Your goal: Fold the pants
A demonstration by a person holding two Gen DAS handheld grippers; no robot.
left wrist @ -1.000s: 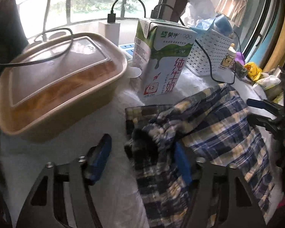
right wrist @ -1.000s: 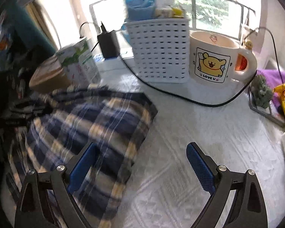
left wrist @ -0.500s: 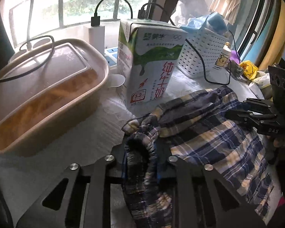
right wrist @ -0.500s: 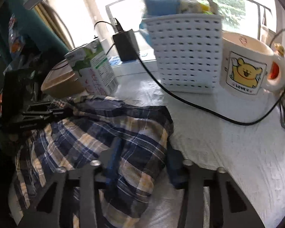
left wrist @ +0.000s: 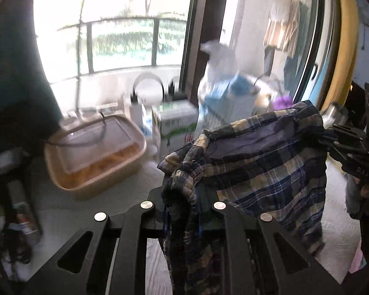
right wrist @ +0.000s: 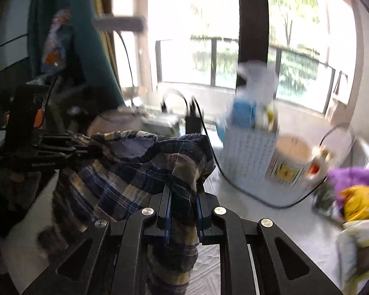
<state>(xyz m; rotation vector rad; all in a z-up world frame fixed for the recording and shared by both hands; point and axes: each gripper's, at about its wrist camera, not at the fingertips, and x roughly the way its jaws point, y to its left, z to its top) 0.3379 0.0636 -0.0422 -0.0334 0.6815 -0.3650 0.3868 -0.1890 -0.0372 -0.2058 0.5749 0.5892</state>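
Both claws clenched on the plaid pants [left wrist: 265,162]: left claw [left wrist: 184,211] pinches one bunched corner, right claw [right wrist: 183,211] the other. Fabric spans btwn them, lifted off the table [right wrist: 246,211], prob so it hangs flat for a fold.

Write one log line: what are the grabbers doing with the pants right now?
left gripper: shut on plaid pants | right gripper: shut on plaid pants | pants: held up between both
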